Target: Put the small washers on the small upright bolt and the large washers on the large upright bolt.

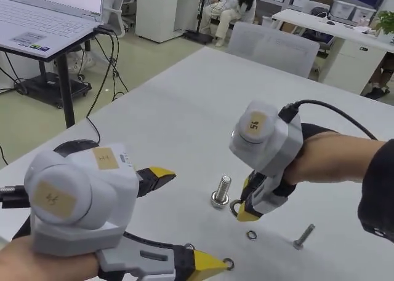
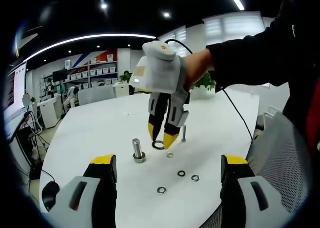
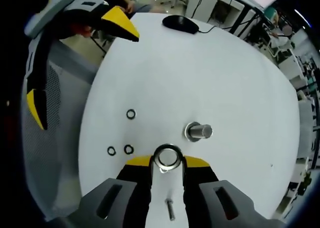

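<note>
My right gripper [image 1: 245,212] [image 3: 167,161] is shut on a large steel washer [image 1: 236,206] [image 3: 167,156] [image 2: 158,144], held just above the white table [image 1: 184,109]. The washer hangs close beside the large upright bolt [image 1: 220,192] [image 3: 199,131] [image 2: 137,150]. The small bolt [image 1: 303,236] [image 2: 184,133] [image 3: 170,209] stands behind that gripper. Small washers [image 1: 252,235] [image 2: 181,173] [image 3: 128,149] lie loose on the table between the two grippers. My left gripper [image 1: 184,218] [image 2: 169,160] is open near the table's front edge, with nothing between its jaws.
A black mouse [image 1: 74,147] [image 3: 180,22] lies at the table's left edge. A laptop [image 1: 43,16] sits on a stand to the far left, with cables hanging. A grey chair [image 1: 271,47] stands at the far side; a person [image 1: 237,4] sits beyond it.
</note>
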